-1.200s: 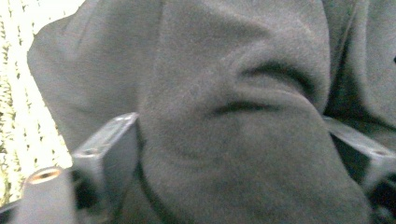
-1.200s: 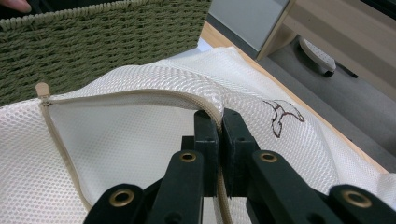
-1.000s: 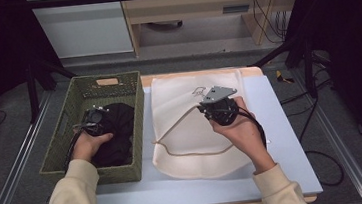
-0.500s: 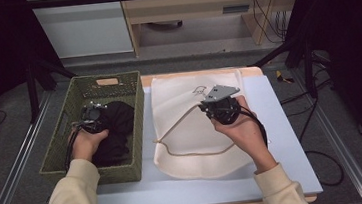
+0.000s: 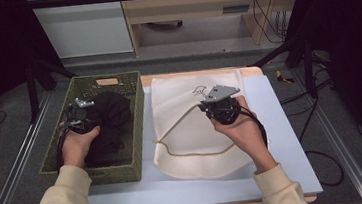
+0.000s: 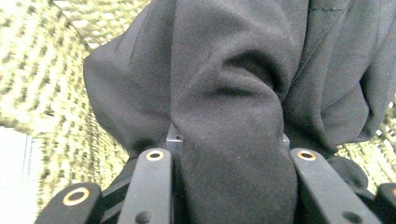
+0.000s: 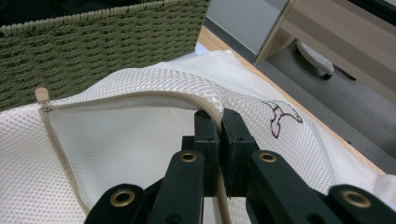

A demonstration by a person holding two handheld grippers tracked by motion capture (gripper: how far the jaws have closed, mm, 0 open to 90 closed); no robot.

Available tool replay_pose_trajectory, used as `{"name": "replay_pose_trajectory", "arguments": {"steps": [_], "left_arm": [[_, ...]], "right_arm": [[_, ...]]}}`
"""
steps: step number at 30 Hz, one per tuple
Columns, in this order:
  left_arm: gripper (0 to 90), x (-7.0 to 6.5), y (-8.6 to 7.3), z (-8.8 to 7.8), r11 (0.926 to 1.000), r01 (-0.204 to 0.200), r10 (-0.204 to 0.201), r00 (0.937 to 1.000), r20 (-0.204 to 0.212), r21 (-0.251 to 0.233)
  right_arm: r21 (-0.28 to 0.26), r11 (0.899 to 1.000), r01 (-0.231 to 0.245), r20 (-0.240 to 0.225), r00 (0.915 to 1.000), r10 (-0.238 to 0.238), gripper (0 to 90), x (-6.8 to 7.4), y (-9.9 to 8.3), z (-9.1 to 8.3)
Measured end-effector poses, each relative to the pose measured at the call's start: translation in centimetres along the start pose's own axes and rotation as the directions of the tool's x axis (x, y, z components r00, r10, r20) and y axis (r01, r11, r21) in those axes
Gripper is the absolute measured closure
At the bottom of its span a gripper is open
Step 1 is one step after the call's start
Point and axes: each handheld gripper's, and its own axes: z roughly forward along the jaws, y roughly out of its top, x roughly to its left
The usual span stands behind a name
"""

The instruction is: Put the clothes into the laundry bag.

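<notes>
left gripper [image 6: 231, 182] pinching black cloth [image 6: 224, 84], apparently clear of basket rim [image 5: 137, 111]

one basket [image 5: 136, 131], one black garment [image 5: 113, 118], one mesh bag [image 5: 179, 102], two tools.

Garment [image 6: 224, 93]: matt black cloth, soft. Bag [image 7: 116, 154]: white mesh fabric, beige zip. Basket [image 5: 137, 136]: coarse green weave. Counter [image 5: 283, 137]: smooth, matt, pale blue. Tool [image 7: 219, 126]: matt black plastic.

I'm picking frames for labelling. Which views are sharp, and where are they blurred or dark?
High view: evenly lit table, dark edges. Left gripper view: soft, black garment close to the lens, woven basket blurred. Right gripper view: crisp on white mesh laundry bag, background softer.
</notes>
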Motion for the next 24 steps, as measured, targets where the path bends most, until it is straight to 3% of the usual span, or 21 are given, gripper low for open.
{"name": "replay_pose_trajectory", "arguments": {"steps": [9,15,24], "left_arm": [[64.5,0.7,-0.1,-2.3,0.9958,0.032,-0.03,0.9994,0.014,-0.086],[64.4,0.6,0.2,-4.3,0.9862,0.041,-0.035,0.9986,0.038,-0.16],[64.4,0.3,0.8,-6.3,0.9746,0.027,-0.017,0.9989,0.044,-0.222]], "right_arm": [[0.0,1.0,0.001,0.002,1.0,-0.001,86.6,0.0,0.0,0.1],[0.001,1.0,0.005,0.004,1.0,-0.005,86.6,0.1,0.0,0.1],[-0.003,1.0,0.005,0.008,1.0,-0.005,86.7,0.1,-0.1,0.2]]}}
